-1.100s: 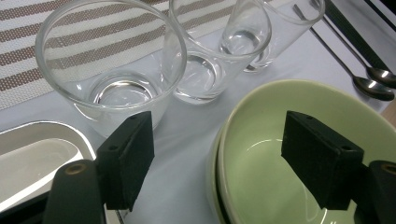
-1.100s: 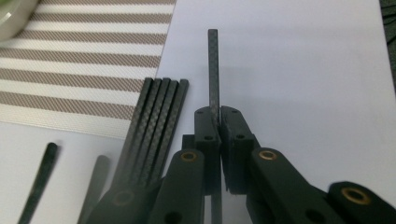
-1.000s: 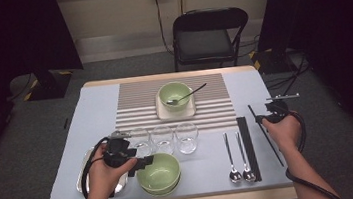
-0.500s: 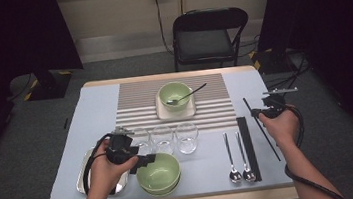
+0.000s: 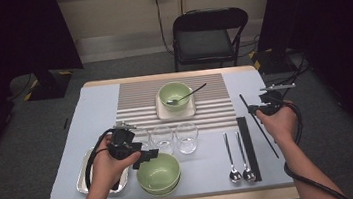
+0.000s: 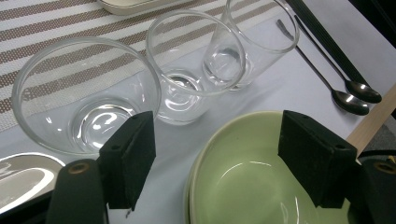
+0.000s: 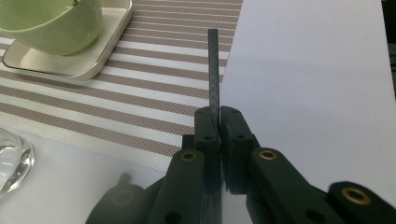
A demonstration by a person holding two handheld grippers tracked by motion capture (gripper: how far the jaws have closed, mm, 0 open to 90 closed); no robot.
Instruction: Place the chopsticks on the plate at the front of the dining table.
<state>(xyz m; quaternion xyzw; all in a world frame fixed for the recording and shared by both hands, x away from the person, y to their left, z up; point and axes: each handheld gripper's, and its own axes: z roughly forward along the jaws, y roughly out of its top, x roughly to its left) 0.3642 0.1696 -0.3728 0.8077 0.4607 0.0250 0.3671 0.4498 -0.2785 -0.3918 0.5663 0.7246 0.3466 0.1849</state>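
Note:
My right gripper is shut on a thin black chopstick and holds it above the table's right side. In the right gripper view the chopstick sticks straight out past the closed jaws of that gripper. My left gripper is open beside the near green bowl. In the left gripper view its jaws stand wide over the bowl's rim, touching nothing. Three empty glasses stand in a row just beyond.
A second green bowl with a spoon in it sits on a square plate on the striped mat. Two spoons and a long black strip lie at the right front. A metal tray is under my left hand. A chair stands behind the table.
My right hand has lifted the chopstick a little and shifted slightly toward the table's middle. The left hand has stayed almost still.

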